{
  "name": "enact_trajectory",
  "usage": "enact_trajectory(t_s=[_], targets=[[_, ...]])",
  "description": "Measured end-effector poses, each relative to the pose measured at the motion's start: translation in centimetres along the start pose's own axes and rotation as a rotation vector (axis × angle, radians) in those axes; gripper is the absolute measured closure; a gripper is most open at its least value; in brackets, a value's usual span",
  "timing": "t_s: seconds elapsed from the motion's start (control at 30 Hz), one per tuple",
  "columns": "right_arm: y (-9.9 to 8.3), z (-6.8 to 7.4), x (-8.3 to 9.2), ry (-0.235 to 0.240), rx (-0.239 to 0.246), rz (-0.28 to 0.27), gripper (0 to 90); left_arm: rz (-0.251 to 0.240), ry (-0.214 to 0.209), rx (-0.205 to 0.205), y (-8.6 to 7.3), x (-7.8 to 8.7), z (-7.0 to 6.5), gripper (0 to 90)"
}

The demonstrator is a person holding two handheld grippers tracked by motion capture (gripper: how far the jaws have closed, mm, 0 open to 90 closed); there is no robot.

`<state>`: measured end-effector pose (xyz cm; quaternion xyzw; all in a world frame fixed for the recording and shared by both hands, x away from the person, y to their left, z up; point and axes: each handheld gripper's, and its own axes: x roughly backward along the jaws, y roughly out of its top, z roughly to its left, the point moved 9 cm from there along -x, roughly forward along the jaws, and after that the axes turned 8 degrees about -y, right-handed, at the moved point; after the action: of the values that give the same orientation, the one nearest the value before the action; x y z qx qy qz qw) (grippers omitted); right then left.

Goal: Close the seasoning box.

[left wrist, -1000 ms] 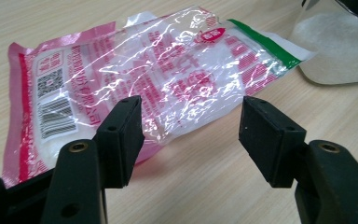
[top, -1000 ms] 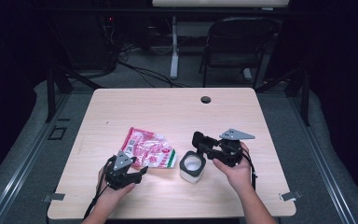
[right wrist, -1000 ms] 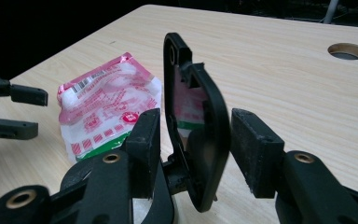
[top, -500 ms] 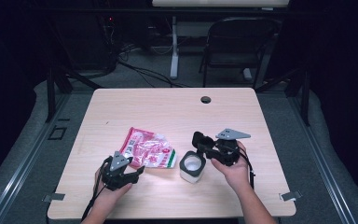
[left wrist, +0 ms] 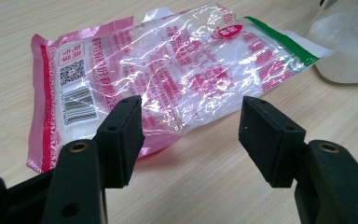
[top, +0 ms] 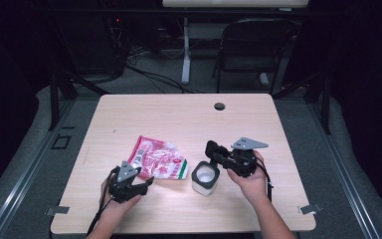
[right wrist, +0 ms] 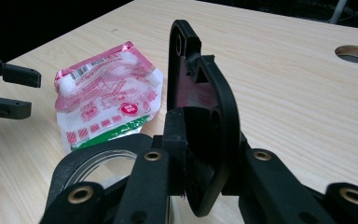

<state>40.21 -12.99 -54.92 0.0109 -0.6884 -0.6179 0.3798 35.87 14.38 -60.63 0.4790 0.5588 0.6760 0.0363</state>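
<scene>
1. Since the earlier frame, the right tongs (top: 213,151) have been closing their jaws on the black lid (right wrist: 205,121), which they now pinch on edge over the jar (top: 205,178).
2. Left tongs (top: 146,183): jaws spread, nothing between them, just short of the pink packet (left wrist: 177,74).
3. Packet lies flat on the bench (top: 179,112), near the jar's left side.
4. Jar stands upright, open-mouthed, between both hands.

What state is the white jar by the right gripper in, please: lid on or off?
Off. In the high view the white jar stands upright with its mouth open, and the right gripper clamps a black lid on edge.
</scene>
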Motion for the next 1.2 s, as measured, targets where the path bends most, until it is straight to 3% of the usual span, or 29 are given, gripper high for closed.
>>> enact_trajectory(t_s=[0.7,1.2], targets=[[-0.2,0.5,0.5,0.028,0.04,0.008,86.1,-0.003,-0.001,0.002,0.2,-0.3,0.0,39.7],[-0.1,1.1,0.6,0.002,0.096,-0.002,88.1,-0.004,-0.001,0.005,0.2,-0.4,0.2,39.7]])
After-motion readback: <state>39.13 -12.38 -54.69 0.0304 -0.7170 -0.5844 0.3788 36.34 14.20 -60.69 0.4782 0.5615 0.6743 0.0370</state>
